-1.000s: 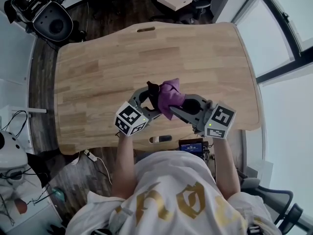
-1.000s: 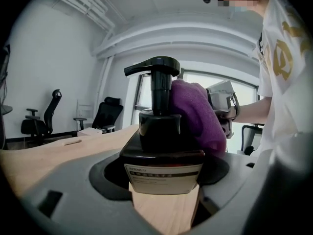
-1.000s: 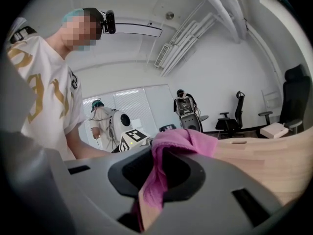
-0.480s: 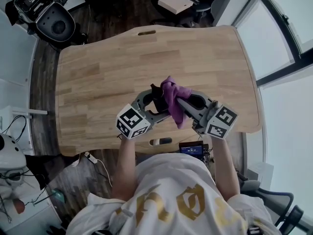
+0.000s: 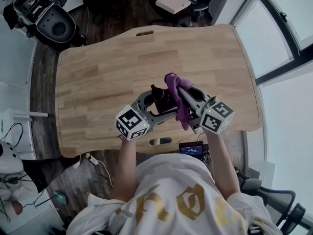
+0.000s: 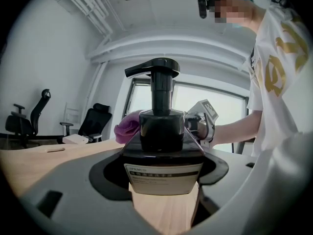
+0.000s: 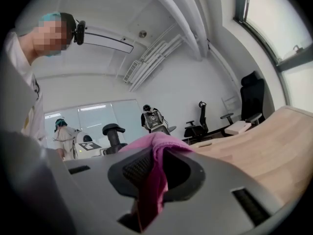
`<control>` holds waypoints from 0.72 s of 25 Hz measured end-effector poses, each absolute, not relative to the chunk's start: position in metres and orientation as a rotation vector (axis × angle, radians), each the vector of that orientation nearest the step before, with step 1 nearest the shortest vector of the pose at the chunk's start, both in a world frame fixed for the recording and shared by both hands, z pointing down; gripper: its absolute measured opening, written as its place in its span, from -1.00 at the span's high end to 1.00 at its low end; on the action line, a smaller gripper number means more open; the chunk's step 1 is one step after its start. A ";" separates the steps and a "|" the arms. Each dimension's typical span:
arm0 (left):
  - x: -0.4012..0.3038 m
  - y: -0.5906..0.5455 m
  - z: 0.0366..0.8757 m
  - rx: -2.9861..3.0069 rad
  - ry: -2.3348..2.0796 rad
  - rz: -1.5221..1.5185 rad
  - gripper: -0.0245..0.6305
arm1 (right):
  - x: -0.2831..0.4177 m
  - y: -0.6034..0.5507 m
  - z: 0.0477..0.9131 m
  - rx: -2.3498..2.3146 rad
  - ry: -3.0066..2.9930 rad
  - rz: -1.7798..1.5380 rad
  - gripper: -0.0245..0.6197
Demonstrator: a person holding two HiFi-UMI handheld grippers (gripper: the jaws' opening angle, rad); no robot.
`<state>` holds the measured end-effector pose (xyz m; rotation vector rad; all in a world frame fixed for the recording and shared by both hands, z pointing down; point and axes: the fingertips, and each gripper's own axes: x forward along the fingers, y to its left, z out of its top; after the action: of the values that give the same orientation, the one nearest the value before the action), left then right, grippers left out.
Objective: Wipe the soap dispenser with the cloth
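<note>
The left gripper is clamping its two jaws against the sides of the soap dispenser, a dark bottle with a pale label, and is holding it upright with the black pump head pointing up above the jaws. The right gripper is pinching the purple cloth between its pressed-together jaws, with a bunch of it bulging above the pads and a loose tail hanging down below them. In the head view the two grippers are meeting over the near middle of the wooden table, and the cloth is lying against the far right side of the dispenser, just beside the pump; whether the bottle is resting on the tabletop cannot be told. The person's bare forearms are reaching in from the near edge, and a white shirt with gold print is filling the bottom of that view. Beyond the table, black office chairs are standing on the dark floor, and large windows are lighting the room's right side.
</note>
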<state>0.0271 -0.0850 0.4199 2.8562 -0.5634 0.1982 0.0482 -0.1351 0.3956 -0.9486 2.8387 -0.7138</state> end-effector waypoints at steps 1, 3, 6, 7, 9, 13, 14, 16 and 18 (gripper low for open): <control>0.026 -0.086 0.419 2.852 -0.566 0.186 -0.16 | 0.049 -0.136 0.401 -0.981 2.846 -0.730 0.75; 0.023 -0.086 0.418 2.838 -0.571 0.155 -0.16 | 0.048 -0.134 0.407 -1.002 2.848 -0.776 0.75; 0.018 -0.088 0.416 2.819 -0.589 0.119 -0.16 | 0.044 -0.127 0.402 -0.933 2.837 -0.802 0.76; 0.015 -0.089 0.415 2.812 -0.598 0.108 -0.16 | 0.043 -0.124 0.399 -0.908 2.833 -0.807 0.76; 0.011 -0.092 0.415 2.798 -0.623 0.102 -0.16 | 0.039 -0.119 0.392 -0.850 2.824 -0.818 0.76; 0.000 -0.097 0.417 2.775 -0.660 0.106 -0.16 | 0.031 -0.106 0.382 -0.705 2.824 -0.826 0.76; -0.002 -0.098 0.416 2.769 -0.666 0.098 -0.16 | 0.030 -0.104 0.380 -0.670 2.823 -0.830 0.76; -0.006 -0.100 0.415 2.763 -0.677 0.087 -0.16 | 0.029 -0.100 0.378 -0.611 2.818 -0.844 0.76; -0.011 -0.099 0.415 2.760 -0.681 0.080 -0.16 | 0.027 -0.094 0.379 -0.577 2.815 -0.857 0.76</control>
<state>-0.0113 -0.0987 0.4148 2.7601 -0.6809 0.0805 0.0269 -0.0943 0.3792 -0.5770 2.8151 -0.8574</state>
